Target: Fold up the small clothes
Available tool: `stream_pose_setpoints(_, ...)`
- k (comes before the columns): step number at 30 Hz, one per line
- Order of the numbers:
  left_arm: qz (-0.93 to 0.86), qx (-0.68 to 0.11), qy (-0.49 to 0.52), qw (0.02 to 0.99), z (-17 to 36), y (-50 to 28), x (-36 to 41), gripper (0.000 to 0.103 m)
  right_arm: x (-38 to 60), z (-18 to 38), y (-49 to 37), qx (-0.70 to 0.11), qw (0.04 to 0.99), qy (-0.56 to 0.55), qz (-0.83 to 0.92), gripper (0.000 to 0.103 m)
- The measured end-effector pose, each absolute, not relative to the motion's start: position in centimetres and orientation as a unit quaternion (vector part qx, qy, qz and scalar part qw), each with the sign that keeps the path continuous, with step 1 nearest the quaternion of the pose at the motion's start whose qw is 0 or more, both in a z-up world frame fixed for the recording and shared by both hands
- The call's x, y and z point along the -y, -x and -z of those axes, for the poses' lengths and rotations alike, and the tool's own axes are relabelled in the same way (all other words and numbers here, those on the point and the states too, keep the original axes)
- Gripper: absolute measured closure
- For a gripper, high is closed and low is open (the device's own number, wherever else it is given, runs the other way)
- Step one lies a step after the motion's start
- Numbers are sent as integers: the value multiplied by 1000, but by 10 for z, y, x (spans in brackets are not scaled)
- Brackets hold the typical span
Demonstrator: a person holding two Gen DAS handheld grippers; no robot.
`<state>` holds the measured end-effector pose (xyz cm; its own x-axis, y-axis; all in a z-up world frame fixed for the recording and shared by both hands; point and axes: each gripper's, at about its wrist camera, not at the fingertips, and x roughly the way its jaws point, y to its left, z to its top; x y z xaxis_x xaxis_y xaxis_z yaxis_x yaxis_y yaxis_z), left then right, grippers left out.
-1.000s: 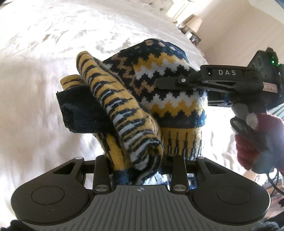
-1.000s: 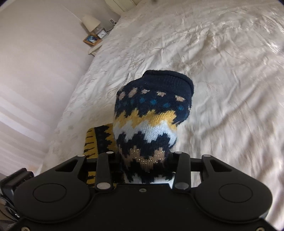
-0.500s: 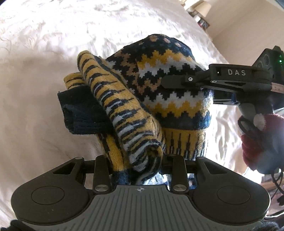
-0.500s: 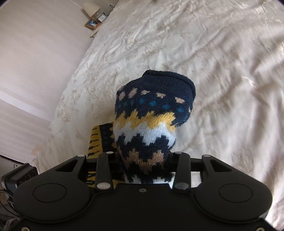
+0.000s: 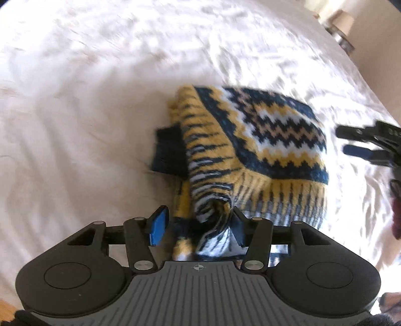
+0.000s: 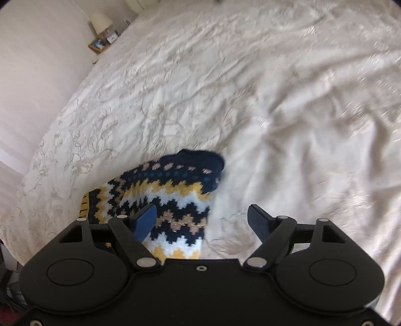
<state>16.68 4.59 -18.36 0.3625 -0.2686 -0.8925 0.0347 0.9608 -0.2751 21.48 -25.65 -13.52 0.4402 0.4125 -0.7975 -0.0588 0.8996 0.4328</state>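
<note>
My left gripper (image 5: 198, 225): jaws opening, a fold of the knit sweater (image 5: 253, 150) between them, left pad clear of it. My right gripper (image 6: 203, 220): jaws opening wide, sweater edge beside the left pad. Sweater lies folded on the bed (image 6: 275, 100). Lamp (image 6: 100, 21) far back.

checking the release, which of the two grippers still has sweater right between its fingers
The left gripper: a bunched fold of the sweater sits between its opening jaws. The right gripper, opening wider, has the knit against only one finger and bedspread in the gap.
</note>
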Motion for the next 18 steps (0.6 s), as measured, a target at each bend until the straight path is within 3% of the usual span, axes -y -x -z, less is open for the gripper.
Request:
stream_pose_setpoints(2, 65, -553, 99, 825, 175, -148, -50, 52, 263, 130, -207, -498, 839, -169, -141, 24)
stream_pose_setpoints(4, 49, -542, 74, 835, 165, -136, -48, 52, 264, 125, -202, -487, 847, -156, -146, 39)
stream_pose_setpoints(6, 30, -524, 32, 851, 152, -134, -36, 52, 260, 123, -201, -482, 850, -146, -156, 66)
stream_pose_setpoints(8, 7, -488, 10, 873, 132, -123, -30, 53, 253, 120, -198, -479, 852, -132, -167, 77)
stream_pose_setpoints(12, 52, -436, 8, 898, 104, -120, -23, 53, 234, 120, -198, -474, 853, -108, -191, 77)
stream_pose_setpoints(18, 111, -462, -12, 880, 130, -148, -2, 53, 199, 160, -217, -541, 809, -96, -208, 75)
